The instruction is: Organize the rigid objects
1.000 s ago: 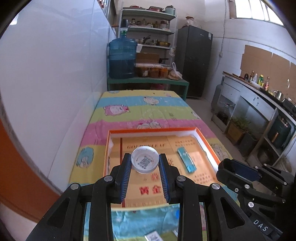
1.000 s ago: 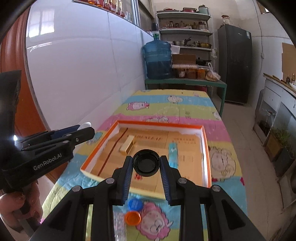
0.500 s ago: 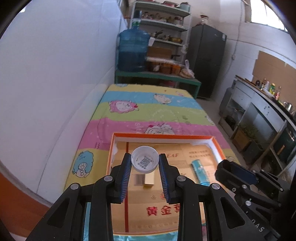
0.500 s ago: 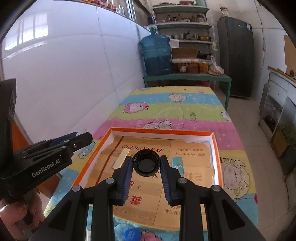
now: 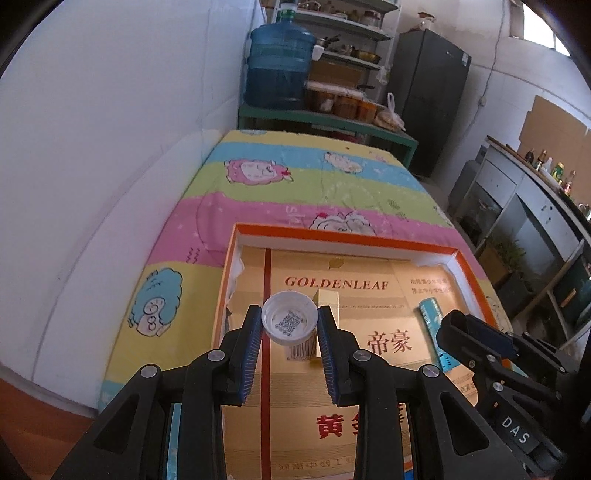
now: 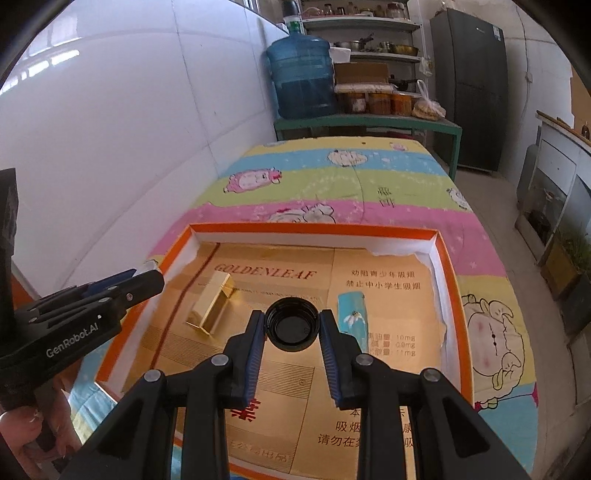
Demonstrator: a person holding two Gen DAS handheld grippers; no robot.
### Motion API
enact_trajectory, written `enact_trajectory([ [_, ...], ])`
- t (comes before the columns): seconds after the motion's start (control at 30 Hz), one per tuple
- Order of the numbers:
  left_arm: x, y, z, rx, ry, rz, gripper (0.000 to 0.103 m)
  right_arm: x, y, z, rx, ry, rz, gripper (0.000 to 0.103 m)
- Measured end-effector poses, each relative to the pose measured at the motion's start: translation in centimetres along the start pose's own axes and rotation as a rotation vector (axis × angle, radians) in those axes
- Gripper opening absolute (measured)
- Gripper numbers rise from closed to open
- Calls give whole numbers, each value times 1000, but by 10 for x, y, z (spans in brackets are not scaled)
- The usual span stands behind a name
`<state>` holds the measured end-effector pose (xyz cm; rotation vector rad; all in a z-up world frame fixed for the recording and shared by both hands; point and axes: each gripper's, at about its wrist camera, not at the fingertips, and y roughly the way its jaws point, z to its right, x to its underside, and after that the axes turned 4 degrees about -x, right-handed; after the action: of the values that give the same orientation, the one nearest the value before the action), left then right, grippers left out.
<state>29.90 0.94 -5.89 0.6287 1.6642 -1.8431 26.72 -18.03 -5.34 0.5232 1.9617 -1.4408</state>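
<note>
Left hand-held gripper [image 5: 290, 326] pinching white bottle cap [image 5: 290, 322] | right hand-held gripper [image 6: 291, 328] pinching black bottle cap [image 6: 291, 328] | both hovering over orange-rimmed box [image 6: 314, 229], for dropping inside.

A white tiled wall [image 5: 110, 129] fills the left of the frame. At the upper centre, a blue water jug [image 5: 280, 66] is set on a green bench [image 5: 325, 122], with metal shelves [image 5: 332, 33] behind. A dark refrigerator [image 5: 432, 92] is seen to their right. Daylight is admitted by a window [image 5: 539, 26] at the upper right.
</note>
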Motion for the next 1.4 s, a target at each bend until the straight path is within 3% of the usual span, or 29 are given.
enact_trajectory([
  [0.73,22,40,1,-3,27,-104,31,16,41,0,-8,-12,-104,30],
  [1.0,22,42,2,-6,43,-106,31,17,46,0,3,-18,-112,30],
  [1.17,22,41,2,7,43,-108,35,18,46,-1,14,-30,-108,30],
  [1.4,21,32,1,-3,50,-85,45,18,39,-2,21,-28,-88,38],
])
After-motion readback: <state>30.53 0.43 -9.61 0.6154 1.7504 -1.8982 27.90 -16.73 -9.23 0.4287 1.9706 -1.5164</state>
